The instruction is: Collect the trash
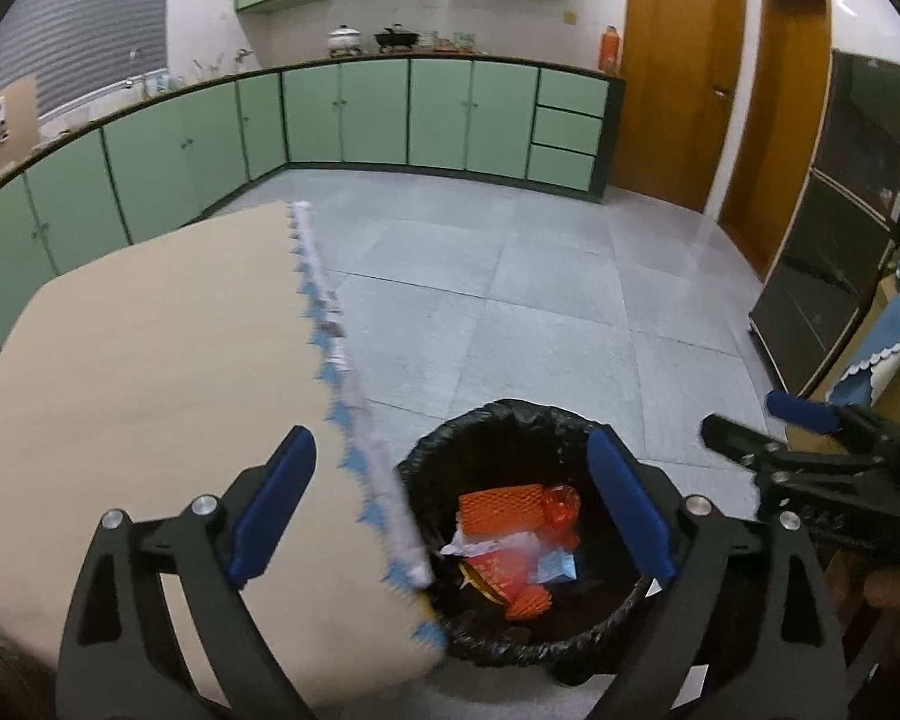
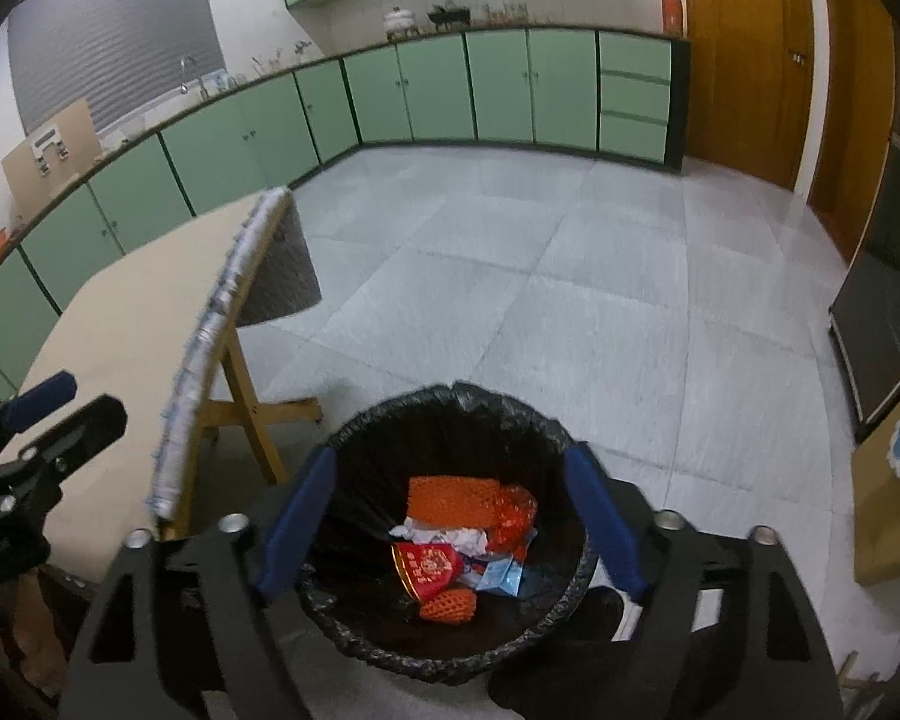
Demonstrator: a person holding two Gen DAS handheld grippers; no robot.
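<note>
Left wrist: beige table [image 1: 150, 372] beside bin [image 1: 510, 420] — grey-tiled floor [image 1: 540, 312]; green cabinets [image 1: 378, 114].

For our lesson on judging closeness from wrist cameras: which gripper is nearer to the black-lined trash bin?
Right. The right gripper hangs open directly above the trash bin, its fingers framing the rim. The left gripper, also open, straddles the table edge, offset to the bin's left.

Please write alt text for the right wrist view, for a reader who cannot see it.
The open, empty right gripper hangs over a black-lined trash bin that holds orange foam netting, a red packet and crumpled wrappers. A beige table stands to the left, on a grey tiled floor.
</note>
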